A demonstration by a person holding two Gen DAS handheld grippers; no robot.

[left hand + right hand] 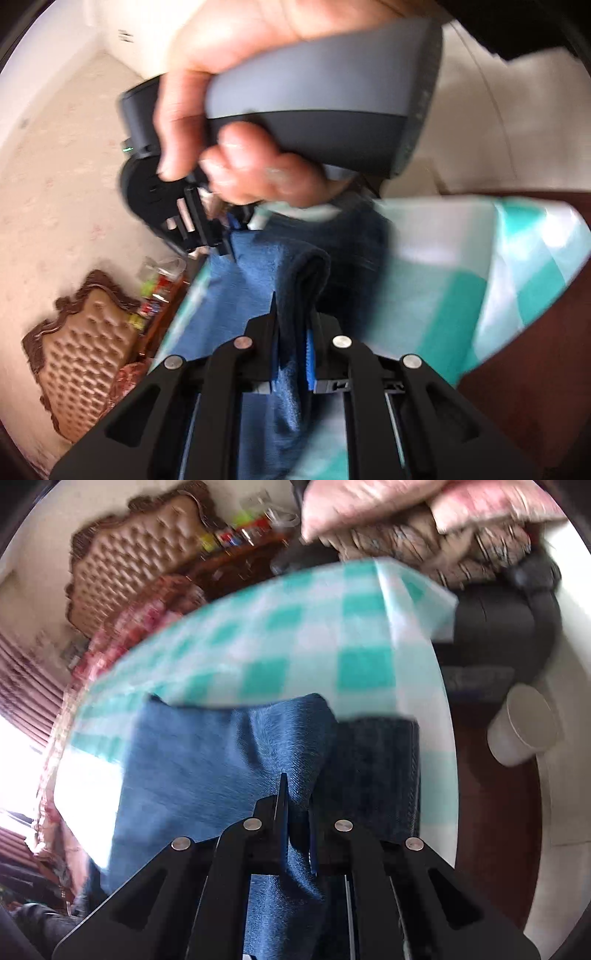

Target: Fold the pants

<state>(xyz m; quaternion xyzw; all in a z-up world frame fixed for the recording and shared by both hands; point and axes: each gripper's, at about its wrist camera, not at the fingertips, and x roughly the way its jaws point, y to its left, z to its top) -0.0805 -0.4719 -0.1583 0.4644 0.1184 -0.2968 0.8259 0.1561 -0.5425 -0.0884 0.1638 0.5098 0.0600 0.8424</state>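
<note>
Blue denim pants (258, 273) lie on a table with a green-and-white checked cloth (454, 295). My left gripper (293, 332) is shut on a fold of the pants, with cloth bunched between its fingers. The right gripper, held in a hand, shows in the left wrist view (221, 236), close above the same pants edge. In the right wrist view my right gripper (297, 812) is shut on the pants (221, 749), lifting a fold over a darker layer (376, 768). Both views are motion-blurred.
The checked cloth (295, 642) covers a dark wooden table (491, 812). A white paper cup (524, 727) stands at its right edge. A tufted brown headboard (133, 561) and a shelf of small bottles (240, 535) stand behind. A black object (506, 627) sits beyond the table.
</note>
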